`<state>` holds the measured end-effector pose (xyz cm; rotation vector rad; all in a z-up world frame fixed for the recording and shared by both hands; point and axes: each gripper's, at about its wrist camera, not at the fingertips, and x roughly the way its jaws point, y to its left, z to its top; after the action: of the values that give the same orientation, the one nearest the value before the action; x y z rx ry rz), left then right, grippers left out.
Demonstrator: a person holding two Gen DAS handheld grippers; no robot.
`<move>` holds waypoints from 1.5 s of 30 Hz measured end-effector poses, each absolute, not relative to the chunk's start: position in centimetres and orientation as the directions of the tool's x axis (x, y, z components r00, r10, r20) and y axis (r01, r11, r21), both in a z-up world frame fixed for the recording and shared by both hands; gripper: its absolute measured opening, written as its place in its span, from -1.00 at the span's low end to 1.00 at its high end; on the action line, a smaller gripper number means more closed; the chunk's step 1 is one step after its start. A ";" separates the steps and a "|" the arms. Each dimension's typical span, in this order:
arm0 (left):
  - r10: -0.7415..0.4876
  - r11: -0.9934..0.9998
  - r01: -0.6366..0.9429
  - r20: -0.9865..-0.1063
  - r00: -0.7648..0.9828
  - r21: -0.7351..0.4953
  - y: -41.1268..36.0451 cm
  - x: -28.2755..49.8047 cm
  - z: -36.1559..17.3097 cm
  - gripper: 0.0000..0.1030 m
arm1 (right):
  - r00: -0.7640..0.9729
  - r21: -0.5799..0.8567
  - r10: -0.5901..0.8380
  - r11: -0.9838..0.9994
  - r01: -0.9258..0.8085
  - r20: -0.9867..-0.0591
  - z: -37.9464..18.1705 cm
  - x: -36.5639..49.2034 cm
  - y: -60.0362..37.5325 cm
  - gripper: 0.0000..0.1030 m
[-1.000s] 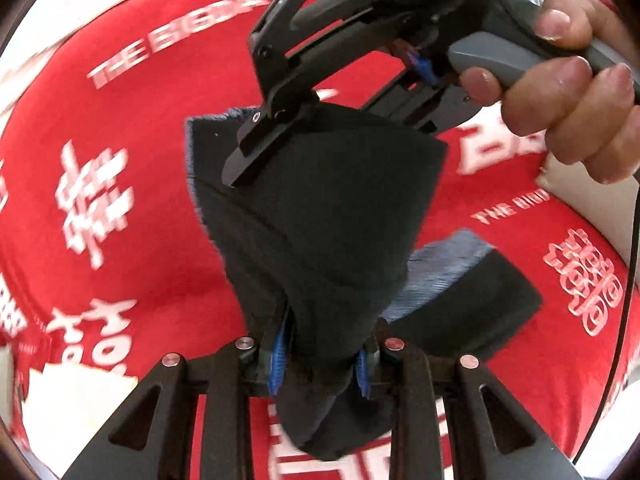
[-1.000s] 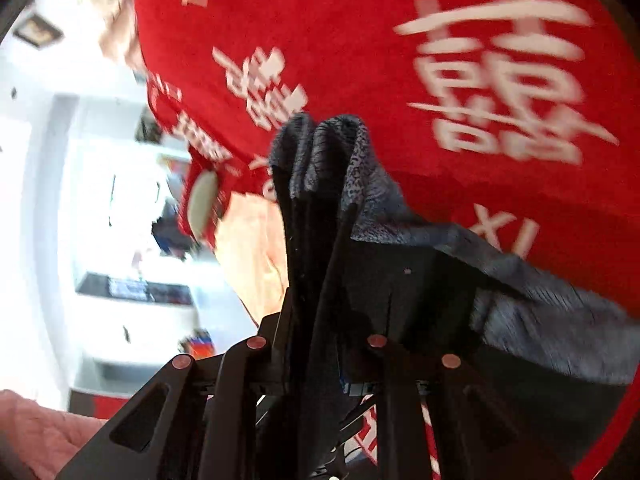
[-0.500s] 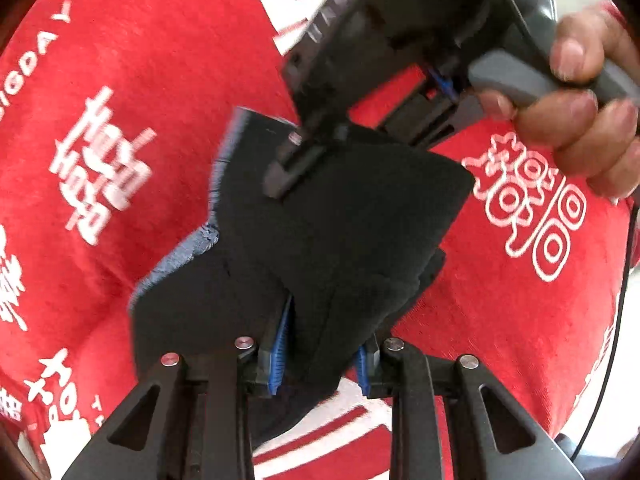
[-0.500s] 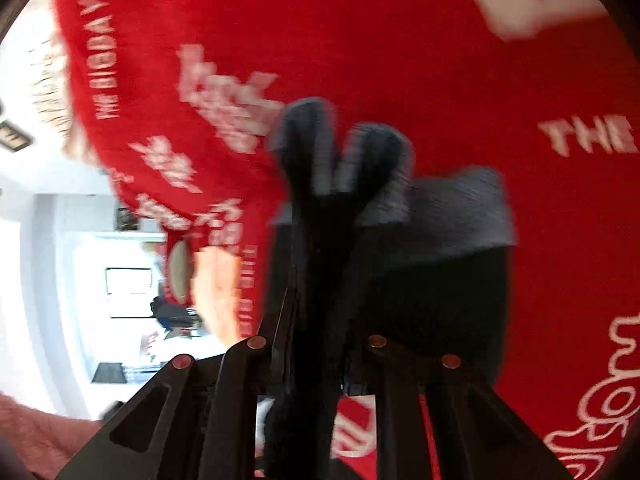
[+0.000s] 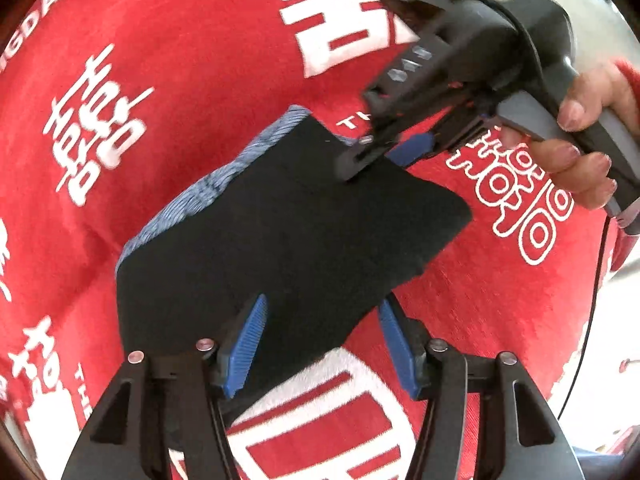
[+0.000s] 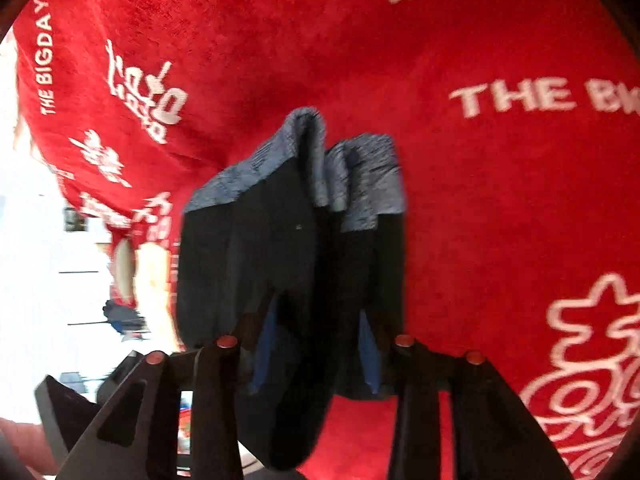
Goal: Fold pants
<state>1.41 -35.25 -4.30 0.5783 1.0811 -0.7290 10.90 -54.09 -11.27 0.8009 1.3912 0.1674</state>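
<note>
Folded dark pants (image 5: 288,240) lie in a compact bundle on the red blanket (image 5: 200,60) with white lettering, and I am letting them go at both ends. On my left gripper (image 5: 320,344) the jaws have just been opening: the blue pads (image 5: 248,344) stand apart on either side of the near edge of the cloth, which still sits between them but is no longer pinched. The right gripper (image 5: 360,160), held by a hand (image 5: 580,152) at the upper right of the left wrist view, touches down on the far edge of the bundle. In its own view the right gripper (image 6: 316,356) has also just been opening its jaws; they stand parted, with a thick fold of dark fabric and the blue-grey waistband (image 6: 320,168) rising between them, loose rather than clamped as far as I can tell through the blur. I judge the fold itself to be nearly done: the pants are doubled over into a small, layered packet resting on the blanket. What remains, in my view, is to draw both grippers clear without dragging a layer and perhaps to press the top flat.
</note>
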 end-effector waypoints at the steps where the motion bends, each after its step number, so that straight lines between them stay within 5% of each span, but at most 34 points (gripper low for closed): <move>1: -0.246 0.649 0.759 -0.927 0.282 0.059 -34.6 1.8 -4.0 0.15 | 0.208 0.562 0.523 0.752 0.345 -0.827 -10.8 10.8 -54.2 -0.15; 6: -0.217 0.759 0.649 -0.918 0.331 0.055 -30.5 5.1 -2.4 0.15 | 0.197 0.362 0.309 0.861 0.356 -0.930 -7.8 10.0 -54.5 -0.21; 15: -0.130 0.880 0.474 -0.957 0.260 0.009 -24.7 10.2 -6.2 0.15 | 0.227 0.392 0.340 0.883 0.256 -0.913 -4.9 8.7 -48.3 -0.37; 19: -0.150 0.883 0.468 -0.964 0.218 -0.032 -24.4 9.7 -7.9 0.16 | 0.150 0.283 0.256 0.937 0.204 -0.955 -7.6 9.1 -45.3 -0.40; 23: -0.183 0.884 0.462 -0.964 0.193 -0.075 -24.9 9.4 -8.4 0.48 | 0.094 0.229 0.212 0.942 0.245 -0.973 -10.1 8.9 -45.8 -0.40; 28: -0.184 0.886 0.459 -0.963 0.199 -0.074 -25.1 9.1 -8.6 0.58 | 0.094 0.228 0.210 0.936 0.269 -0.973 -10.9 9.7 -45.7 -0.40; 45: -0.139 0.890 0.452 -0.978 0.155 -0.055 -25.9 9.9 -8.4 0.59 | 0.104 0.078 0.052 0.960 0.270 -0.993 -11.1 9.6 -42.2 -0.27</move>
<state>9.85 -25.87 -8.44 0.2759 1.3541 -0.4309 9.62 -42.21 -11.11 0.2664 1.4630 -0.1639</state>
